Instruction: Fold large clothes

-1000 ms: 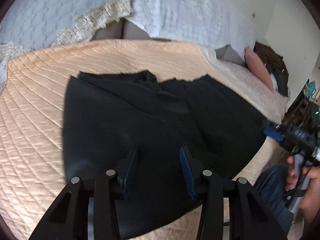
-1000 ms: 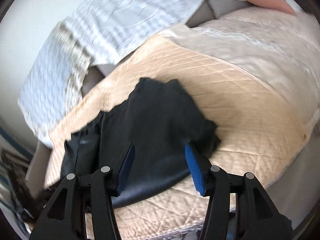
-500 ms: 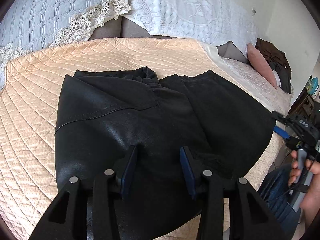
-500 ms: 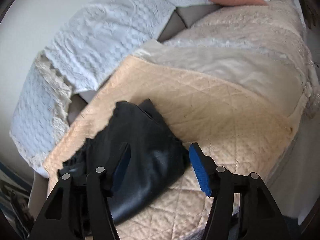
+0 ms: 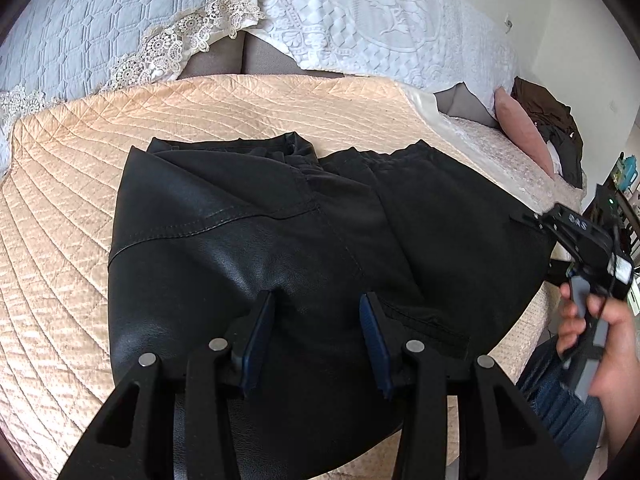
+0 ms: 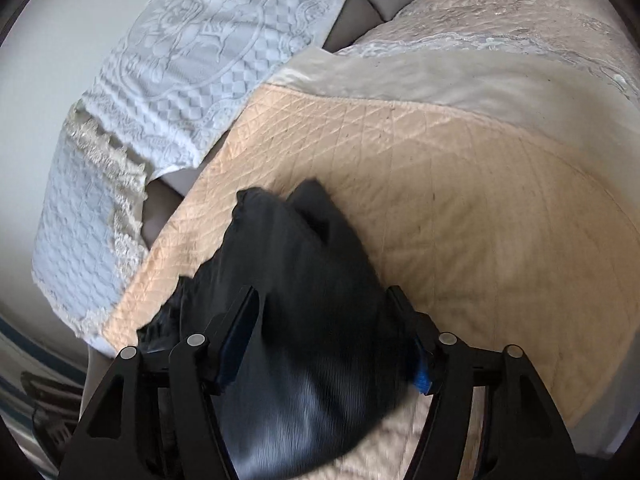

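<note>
Garment [image 5: 288, 256]: one, black, spread flat on quilt [image 5: 60, 240]. Grippers: two. Left gripper [image 5: 316, 300] above garment, jaws parted, empty. Right gripper [image 6: 324, 300] at garment's edge, jaws just widened, fabric between, ungripped.

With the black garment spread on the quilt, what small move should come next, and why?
Probably lower the right claw and close on the black garment's right edge: its jaws, just opened wider, straddle the cloth unpinched, while the left claw hovers open.
</note>
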`<state>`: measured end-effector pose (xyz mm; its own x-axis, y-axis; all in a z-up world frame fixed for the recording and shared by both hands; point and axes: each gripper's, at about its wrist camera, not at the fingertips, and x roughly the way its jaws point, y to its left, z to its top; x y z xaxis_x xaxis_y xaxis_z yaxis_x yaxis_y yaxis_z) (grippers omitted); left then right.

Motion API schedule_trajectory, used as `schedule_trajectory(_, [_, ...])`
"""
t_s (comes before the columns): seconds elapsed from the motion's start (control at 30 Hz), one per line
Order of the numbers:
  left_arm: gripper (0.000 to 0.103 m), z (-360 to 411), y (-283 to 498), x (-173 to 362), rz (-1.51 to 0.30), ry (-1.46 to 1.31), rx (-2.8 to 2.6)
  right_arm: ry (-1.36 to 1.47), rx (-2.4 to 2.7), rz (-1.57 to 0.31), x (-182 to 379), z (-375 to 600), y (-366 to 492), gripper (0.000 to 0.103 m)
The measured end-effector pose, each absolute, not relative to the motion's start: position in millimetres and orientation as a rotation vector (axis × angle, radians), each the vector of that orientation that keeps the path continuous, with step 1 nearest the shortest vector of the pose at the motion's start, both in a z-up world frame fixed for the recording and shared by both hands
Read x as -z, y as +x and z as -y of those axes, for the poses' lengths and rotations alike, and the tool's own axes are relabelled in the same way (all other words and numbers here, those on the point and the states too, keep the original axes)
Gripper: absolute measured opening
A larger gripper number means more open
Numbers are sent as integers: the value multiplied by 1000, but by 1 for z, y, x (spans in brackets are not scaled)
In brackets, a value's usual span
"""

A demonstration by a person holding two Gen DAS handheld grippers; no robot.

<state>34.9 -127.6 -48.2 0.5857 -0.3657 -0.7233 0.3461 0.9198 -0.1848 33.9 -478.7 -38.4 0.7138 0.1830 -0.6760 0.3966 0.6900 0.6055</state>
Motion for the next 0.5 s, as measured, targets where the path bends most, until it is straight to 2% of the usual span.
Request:
schedule_trajectory(0.07, [45, 127, 35, 48, -848, -25, 416, 798, 143, -826, 37, 475, 41, 35])
schedule_trajectory(0.13, [45, 127, 35, 48, -847, -28, 415, 799, 89, -844, 28, 469, 46, 23])
schedule_trajectory(0.3, [45, 127, 39, 47, -848, -39, 421, 739, -86, -768, -34, 434, 54, 20])
schedule_trajectory(0.5, [44, 87, 34, 22, -830, -140, 387, 585, -394, -725, -102, 325, 72, 19])
